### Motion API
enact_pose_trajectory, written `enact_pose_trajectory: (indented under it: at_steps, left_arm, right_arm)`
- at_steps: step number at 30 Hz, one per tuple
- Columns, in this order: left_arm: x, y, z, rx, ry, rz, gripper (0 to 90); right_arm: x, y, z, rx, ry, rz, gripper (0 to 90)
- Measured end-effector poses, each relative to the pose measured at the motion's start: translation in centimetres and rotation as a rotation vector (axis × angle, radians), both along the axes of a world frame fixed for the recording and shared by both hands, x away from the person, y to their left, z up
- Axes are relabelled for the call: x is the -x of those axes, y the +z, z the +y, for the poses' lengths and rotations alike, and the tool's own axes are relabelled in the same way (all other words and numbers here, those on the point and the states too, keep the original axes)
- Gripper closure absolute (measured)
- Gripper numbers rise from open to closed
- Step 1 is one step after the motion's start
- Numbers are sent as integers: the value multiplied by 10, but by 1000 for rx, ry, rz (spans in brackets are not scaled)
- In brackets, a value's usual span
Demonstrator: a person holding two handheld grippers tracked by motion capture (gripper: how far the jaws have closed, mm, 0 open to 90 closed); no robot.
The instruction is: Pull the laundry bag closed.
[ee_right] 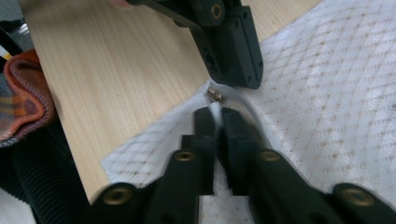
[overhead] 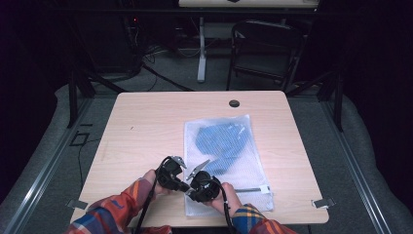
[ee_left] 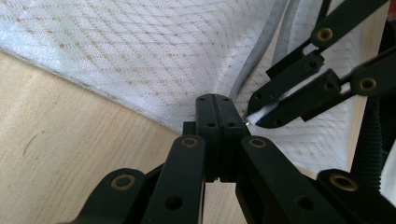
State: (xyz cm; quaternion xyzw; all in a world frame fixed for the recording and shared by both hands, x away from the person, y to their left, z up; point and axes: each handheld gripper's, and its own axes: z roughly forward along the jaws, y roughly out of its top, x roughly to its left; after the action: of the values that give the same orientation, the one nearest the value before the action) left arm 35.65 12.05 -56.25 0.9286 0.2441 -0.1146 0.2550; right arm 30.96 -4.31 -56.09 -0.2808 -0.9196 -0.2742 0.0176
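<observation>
Going by how things lie, the step in hand looks like working the zip of a white mesh laundry bag that is lying flat on the desk with a blue garment inside it, its near left corner between the 2 tools. On the left, the left hand-held gripper is sitting clenched, its jaws pressed together on the bag's edge right at the end of the grey zip seam, pinning the cloth down. Just beside it, the right hand-held gripper is nipping a small white tab, probably the zip pull, with a small metal piece lying just ahead of its tips. The next move is probably calling for a steady pull on that tab along the seam toward the right, while the left tool is holding the corner taut so the mesh is not bunching. The 2 tools are crowding each other closely, so the pull needs to start away from the left jaws. Beyond the desk, a dark chair and floor cables are well apart and not in the way.
</observation>
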Motion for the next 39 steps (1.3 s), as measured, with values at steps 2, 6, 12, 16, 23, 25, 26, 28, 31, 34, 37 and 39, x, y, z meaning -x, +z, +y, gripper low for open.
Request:
enact_pose_trajectory:
  at_steps: [2, 6, 12, 16, 23, 25, 26, 28, 31, 34, 37, 39]
  left_arm:
    - [0, 0, 0, 3, 1, -2, 900]
    - [1, 0, 0, -2, -2, -6, 900]
    - [1, 6, 3, -1, 4, 21, 820]
    - [0, 3, 3, -26, 7, 13, 876]
    - [3, 2, 1, -17, 8, 9, 900]
    - [4, 1, 1, -23, -2, 6, 900]
    - [4, 1, 1, -23, -2, 6, 900]
    - [4, 3, 1, -56, -45, -20, 900]
    - [3, 3, 2, -47, -38, -9, 900]
    - [1, 7, 3, 22, 29, -25, 900]
    - [0, 5, -1, 34, 41, -61, 900]
    - [1, -1, -3, 16, 7, -60, 900]
  right_arm:
    - [-1, 0, -2, 3, 4, 5, 869]
    - [-1, 0, -2, -3, 2, 9, 867]
    - [-3, -2, -3, -33, -20, 20, 865]
    - [-5, -3, -4, -37, -24, 24, 856]
    - [-5, -5, -2, -55, -33, 31, 844]
    - [-4, -5, -2, -61, -38, 38, 863]
    - [-5, -4, -3, -52, -34, 42, 865]
    - [-5, -4, -4, -55, -47, 48, 866]
    - [-6, -4, -6, -55, -52, 49, 866]
    - [-6, -4, -5, -59, -51, 48, 866]
    - [-5, -4, -4, -64, -44, 44, 866]
    - [-6, -4, -5, -50, -39, 35, 865]
